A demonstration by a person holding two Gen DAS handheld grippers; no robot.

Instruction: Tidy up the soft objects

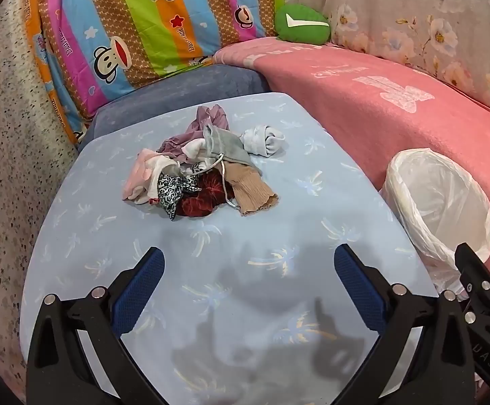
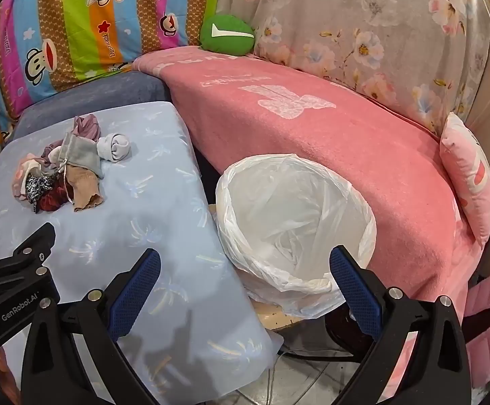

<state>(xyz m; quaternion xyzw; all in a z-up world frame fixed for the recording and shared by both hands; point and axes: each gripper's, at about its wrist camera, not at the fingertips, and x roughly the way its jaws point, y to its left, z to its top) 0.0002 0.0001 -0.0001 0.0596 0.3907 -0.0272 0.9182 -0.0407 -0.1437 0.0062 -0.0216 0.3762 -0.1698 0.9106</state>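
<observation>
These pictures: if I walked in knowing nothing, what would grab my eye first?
Probably the small heap of soft things in the middle of the pale blue palm-print surface: socks, a leopard-print scrap, a dark red scrunchie. Next, the white bin lined with a plastic bag standing just right of that surface, against the pink blanket. Behind it all hangs a loud striped cartoon-monkey quilt.

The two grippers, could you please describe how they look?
Both are alike: the left gripper and right gripper have black angular plastic arms with silver round bolts and blue textured pads on the fingers. The left one's body bears white "GenRobot.AI" lettering.
</observation>
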